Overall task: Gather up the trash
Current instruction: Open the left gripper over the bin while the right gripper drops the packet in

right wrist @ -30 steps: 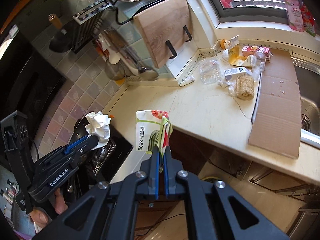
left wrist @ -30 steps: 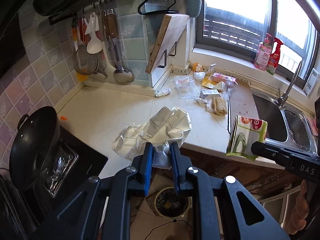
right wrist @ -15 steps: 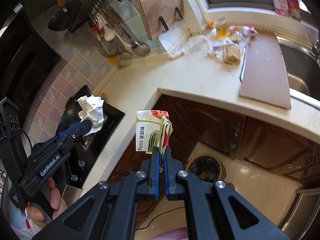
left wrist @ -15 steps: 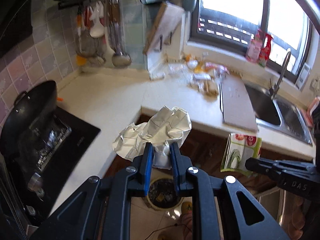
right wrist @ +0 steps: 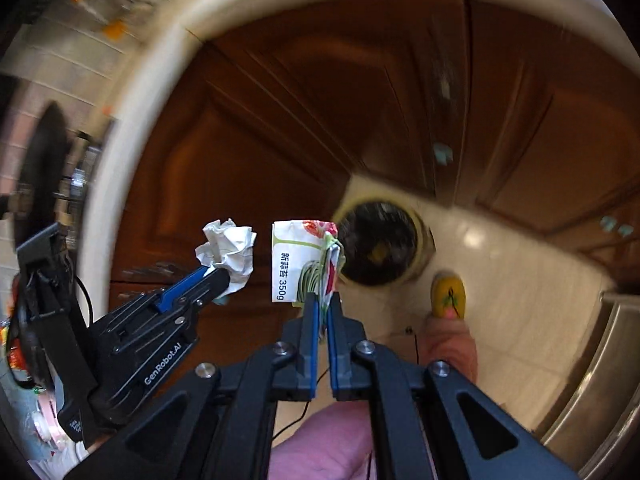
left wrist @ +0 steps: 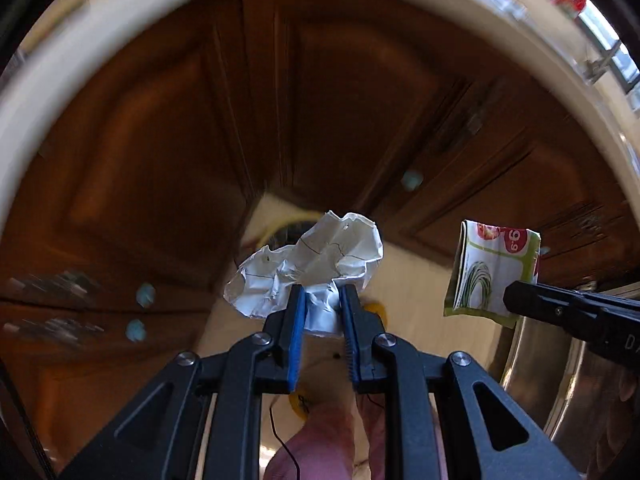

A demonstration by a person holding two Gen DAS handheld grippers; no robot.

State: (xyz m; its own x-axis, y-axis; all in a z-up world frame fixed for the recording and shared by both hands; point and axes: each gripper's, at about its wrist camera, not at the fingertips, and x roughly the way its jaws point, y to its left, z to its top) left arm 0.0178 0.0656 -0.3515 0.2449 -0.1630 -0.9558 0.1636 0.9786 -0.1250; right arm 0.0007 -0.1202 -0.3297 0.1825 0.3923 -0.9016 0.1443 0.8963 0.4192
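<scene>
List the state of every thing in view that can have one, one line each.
left gripper: shut on the crumpled paper
crumpled paper: crushed, held in the air
right gripper: shut on the food wrapper
food wrapper: folded, hanging from the jaws
trash bin: open, on the floor
cabinet doors: closed

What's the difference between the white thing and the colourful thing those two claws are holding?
The crumpled paper is plain white and wadded into a ball; the food packet is flat, folded and printed in green and red. The left gripper pinches the paper with its jaws slightly apart; the right gripper clamps the thin packet nearly shut. Both hang above the floor near the trash bin.
</scene>
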